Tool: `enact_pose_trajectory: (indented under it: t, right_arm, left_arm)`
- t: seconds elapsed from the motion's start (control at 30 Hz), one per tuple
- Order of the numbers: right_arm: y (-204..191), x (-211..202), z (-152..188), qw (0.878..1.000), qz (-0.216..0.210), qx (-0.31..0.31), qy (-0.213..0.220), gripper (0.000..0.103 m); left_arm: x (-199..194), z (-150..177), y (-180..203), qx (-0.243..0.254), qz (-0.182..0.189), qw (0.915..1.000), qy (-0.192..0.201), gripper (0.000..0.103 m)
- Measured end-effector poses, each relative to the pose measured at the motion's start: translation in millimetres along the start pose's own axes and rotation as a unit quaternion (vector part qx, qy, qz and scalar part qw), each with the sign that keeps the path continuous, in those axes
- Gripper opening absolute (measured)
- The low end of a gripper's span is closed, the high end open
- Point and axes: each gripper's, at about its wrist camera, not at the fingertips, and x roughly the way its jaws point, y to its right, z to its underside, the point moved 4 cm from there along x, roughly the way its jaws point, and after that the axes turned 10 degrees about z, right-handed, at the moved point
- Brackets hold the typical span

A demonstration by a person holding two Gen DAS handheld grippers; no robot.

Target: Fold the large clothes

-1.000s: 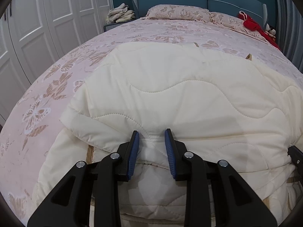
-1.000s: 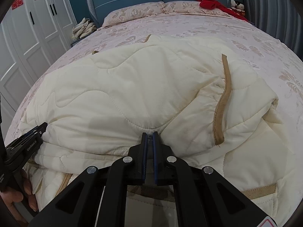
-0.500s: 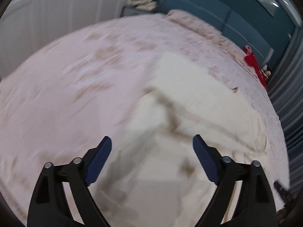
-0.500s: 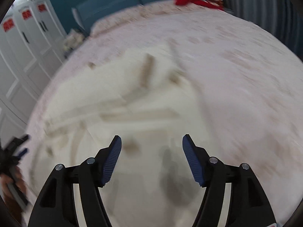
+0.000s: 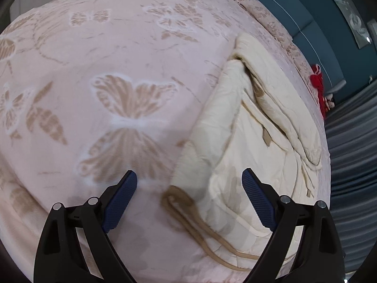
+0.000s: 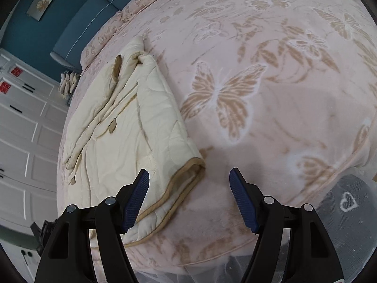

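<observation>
Both grippers have let go of the cream quilt point(image 6: 132, 127) since a second ago and swung out to its two ends, where it lies folded in a long strip on the pink butterfly bedspread point(image 5: 106, 70). Left gripper point(image 5: 189, 200) stands spread wide over the tan-edged corner, empty; right gripper point(image 6: 189, 197) is opening above the other corner, pinching nothing.

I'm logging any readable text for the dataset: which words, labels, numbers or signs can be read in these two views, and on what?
No readable words or numbers.
Red signs on the white wardrobe doors: too small to read.
White heart outline, a drawn sign with no text, on the grey surface beside the bed.
</observation>
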Motion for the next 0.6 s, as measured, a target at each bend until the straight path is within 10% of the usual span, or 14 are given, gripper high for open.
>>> enact_pose_trajectory:
  t: [0.33, 0.6]
  right_arm:
    - [-15.7, 6.4, 2.9, 1.000, 0.008, -0.018, 0.003, 0.069]
    - [-34.3, -23.1, -26.4, 0.988, 0.075, -0.107, 0.084, 0.070]
  left_arm:
    - [2.2, 4.8, 7.4, 0.018, -0.023, 0.9996, 0.002, 0.084]
    - [-18.9, -27.6, 28.6, 0.092, -0.065, 0.9927, 0.044, 0.083]
